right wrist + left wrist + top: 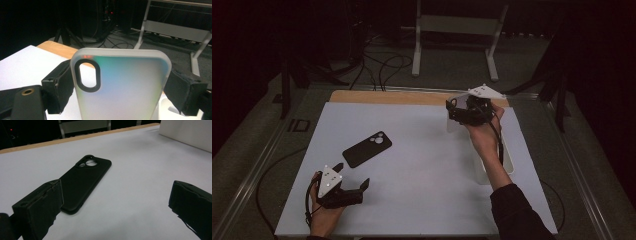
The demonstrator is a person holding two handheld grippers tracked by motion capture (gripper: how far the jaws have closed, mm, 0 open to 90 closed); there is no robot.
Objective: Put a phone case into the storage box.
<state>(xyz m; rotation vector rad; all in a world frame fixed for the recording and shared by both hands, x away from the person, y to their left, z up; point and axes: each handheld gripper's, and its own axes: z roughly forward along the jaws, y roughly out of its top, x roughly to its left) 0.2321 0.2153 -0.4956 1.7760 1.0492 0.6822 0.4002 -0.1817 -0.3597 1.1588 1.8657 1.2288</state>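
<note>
A black phone case (367, 149) (85, 182) lies back up on the white table top, its camera cutout toward the far side. My left gripper (352, 175) (115, 192) rests near the front left, open, its jaws spread wide just short of that case, nothing between them. At the far right, my right gripper (459, 112) (118, 75) is raised above the table and shut on a frosted translucent phone case (452, 125) (125, 87). That case stands upright between the pads and has a black-ringed camera cutout at its upper left.
A white tray (509, 165) (190, 132) (172, 107) sits on the right side under my right forearm. The white mat (427, 165) ends at a wooden strip (387, 97) along the far edge. Cables and a metal stand (417, 45) lie on the floor beyond.
</note>
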